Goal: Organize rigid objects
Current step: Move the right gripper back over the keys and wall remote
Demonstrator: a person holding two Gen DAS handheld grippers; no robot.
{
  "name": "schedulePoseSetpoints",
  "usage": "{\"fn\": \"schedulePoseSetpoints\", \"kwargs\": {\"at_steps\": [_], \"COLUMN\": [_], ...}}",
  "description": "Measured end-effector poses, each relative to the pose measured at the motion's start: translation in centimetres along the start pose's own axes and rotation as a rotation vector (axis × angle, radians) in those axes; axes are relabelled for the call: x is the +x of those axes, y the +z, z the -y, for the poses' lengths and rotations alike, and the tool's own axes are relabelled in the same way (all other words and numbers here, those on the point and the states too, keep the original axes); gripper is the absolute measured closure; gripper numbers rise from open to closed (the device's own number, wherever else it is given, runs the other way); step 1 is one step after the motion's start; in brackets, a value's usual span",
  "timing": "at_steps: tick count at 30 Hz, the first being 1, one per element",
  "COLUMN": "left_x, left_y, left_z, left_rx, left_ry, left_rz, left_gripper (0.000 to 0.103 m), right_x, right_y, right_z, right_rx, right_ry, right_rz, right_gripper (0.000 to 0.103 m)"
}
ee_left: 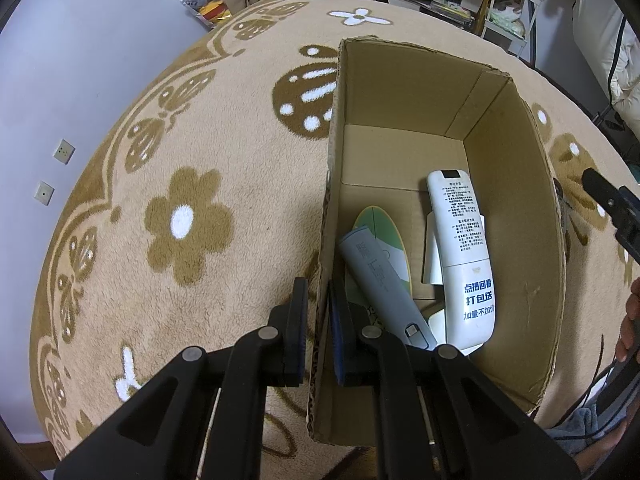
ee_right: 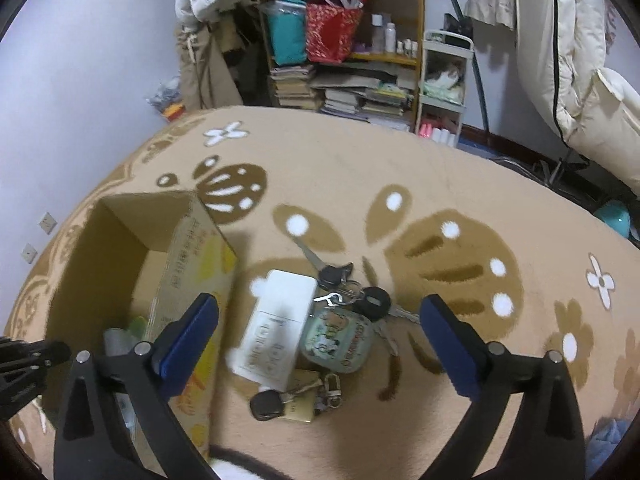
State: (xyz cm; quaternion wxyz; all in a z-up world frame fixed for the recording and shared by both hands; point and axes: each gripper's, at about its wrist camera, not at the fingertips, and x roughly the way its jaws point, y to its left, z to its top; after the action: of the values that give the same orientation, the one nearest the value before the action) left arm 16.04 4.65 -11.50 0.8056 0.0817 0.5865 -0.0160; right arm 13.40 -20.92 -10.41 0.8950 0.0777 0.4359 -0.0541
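Note:
My left gripper (ee_left: 318, 300) is shut on the left wall of an open cardboard box (ee_left: 516, 208), one finger outside and one inside. In the box lie a white remote (ee_left: 464, 256), a grey remote (ee_left: 380, 280) and a green oval item (ee_left: 384, 224). My right gripper (ee_right: 320, 320) is open above the carpet. Below it lie a white rectangular device (ee_right: 276, 324), a bunch of keys (ee_right: 360, 300) with a green cartoon tag (ee_right: 340, 340), and a second black key with a brass padlock (ee_right: 288, 402). The box (ee_right: 120, 256) stands to their left.
A beige carpet (ee_left: 180, 160) with brown flowers and butterflies covers the floor. A cluttered bookshelf (ee_right: 352, 52) and a white cart (ee_right: 444, 80) stand at the far edge. A wall (ee_left: 60, 60) with sockets is at the left. Bedding (ee_right: 580, 60) lies at the right.

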Motion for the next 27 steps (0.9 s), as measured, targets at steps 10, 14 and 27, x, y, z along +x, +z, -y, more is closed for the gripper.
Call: {"fn": "schedulePoseSetpoints", "kwargs": {"at_steps": [10, 14, 27], "left_x": [0.0, 0.0, 0.0], "left_y": [0.0, 0.0, 0.0], "left_z": [0.0, 0.0, 0.0], "left_rx": [0.004, 0.005, 0.003], "left_ry": [0.006, 0.006, 0.004], "left_rz": [0.001, 0.001, 0.000], "left_gripper": [0.092, 0.092, 0.092], "right_x": [2.9, 4.7, 7.8], "right_y": [-1.1, -1.5, -2.9], "right_z": [2.3, 3.3, 2.8], "right_rx": [0.114, 0.145, 0.122], "right_ry": [0.035, 0.016, -0.015], "right_rz": [-0.076, -0.129, -0.212], "right_gripper": [0.000, 0.000, 0.000]}}
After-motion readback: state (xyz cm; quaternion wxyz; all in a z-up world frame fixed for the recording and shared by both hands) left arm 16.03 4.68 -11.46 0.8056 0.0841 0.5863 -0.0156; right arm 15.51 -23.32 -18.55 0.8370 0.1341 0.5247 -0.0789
